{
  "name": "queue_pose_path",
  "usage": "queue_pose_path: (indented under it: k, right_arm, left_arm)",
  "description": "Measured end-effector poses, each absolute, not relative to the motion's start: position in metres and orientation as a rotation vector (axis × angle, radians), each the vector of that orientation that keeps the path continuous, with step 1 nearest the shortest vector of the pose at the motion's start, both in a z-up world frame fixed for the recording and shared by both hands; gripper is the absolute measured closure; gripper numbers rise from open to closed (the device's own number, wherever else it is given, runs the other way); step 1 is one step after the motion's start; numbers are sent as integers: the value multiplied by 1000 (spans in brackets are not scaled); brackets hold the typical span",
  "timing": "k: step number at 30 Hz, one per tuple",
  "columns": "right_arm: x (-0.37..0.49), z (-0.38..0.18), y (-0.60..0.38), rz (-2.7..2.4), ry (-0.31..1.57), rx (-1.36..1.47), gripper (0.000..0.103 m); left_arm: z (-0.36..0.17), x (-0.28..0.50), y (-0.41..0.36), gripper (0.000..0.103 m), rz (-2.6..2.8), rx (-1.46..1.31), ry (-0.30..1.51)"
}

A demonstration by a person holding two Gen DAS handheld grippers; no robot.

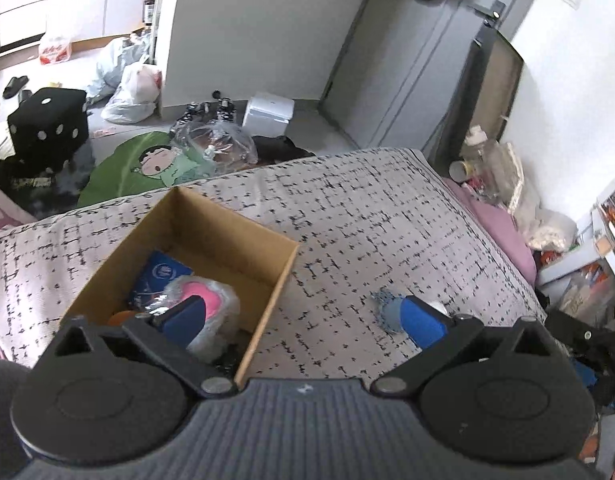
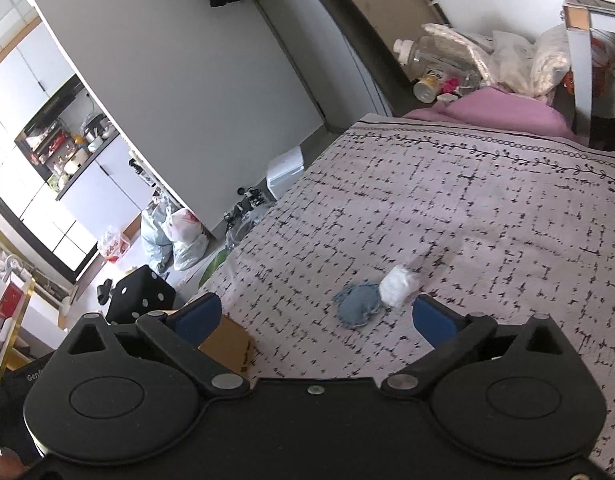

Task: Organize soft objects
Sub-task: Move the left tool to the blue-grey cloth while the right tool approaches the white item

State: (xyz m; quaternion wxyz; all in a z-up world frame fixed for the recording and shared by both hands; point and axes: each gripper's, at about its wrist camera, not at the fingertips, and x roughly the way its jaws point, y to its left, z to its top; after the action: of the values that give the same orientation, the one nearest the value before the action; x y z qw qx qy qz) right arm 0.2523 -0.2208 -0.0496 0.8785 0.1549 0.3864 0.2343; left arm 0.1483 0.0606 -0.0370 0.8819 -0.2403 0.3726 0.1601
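A cardboard box (image 1: 211,216) sits on the patterned bedspread (image 1: 367,216). Inside lie a pink soft item in clear wrap (image 1: 211,300), a blue packet (image 1: 159,272) and something orange. A blue-grey denim pad (image 2: 357,304) and a white soft bundle (image 2: 397,284) lie together on the bedspread (image 2: 467,220), right of the box (image 2: 227,344). My left gripper (image 1: 303,316) is open and empty, its left finger over the box, its right finger beside the denim pad (image 1: 387,312). My right gripper (image 2: 315,316) is open and empty, just short of the pad and bundle.
The floor beyond the bed holds plastic bags (image 1: 131,92), a black dice-shaped stool (image 1: 47,124), a green cartoon mat (image 1: 147,168) and a white box (image 1: 267,112). A pink pillow (image 2: 499,116), bottles and clutter sit at the bed's head.
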Motion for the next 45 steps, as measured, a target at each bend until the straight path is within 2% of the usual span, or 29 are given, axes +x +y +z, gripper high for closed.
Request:
queue_pose_path:
  k: [10,14,22,24,26,28,34,41,45]
  right_arm:
    - [277,-51,-249,484,801,447,0]
    - [283,-68,-256,479,761,493,0]
    - [306,-108,-258,427,846,559,1]
    - [311,-117,-254,434,867,573,2]
    - [317,-127,-248,445,902,582,11]
    - [322,-136,-243,441,934,584,17]
    - [333,-158,-246,389,984,645,31]
    - [350,-173,-246,355,1012,705,36]
    - [360,-185,-244,333,1046,712,37]
  left_arm:
    - [-29,176,31,0,292,-421,803]
    - [-31,187,22,0,279,-405,816]
    - [-47,214,8,1,208,-385,828]
    - [-54,222,4,3,183,-396,827]
    - [-61,232,1,3,171,-407,830]
    - [-70,241,-2,5,169,-422,833]
    - [-97,267,-3,20,172,-489,880]
    - [-129,296,-9,36,164,-551,933]
    - [-151,314,-12,37,155,-574,977]
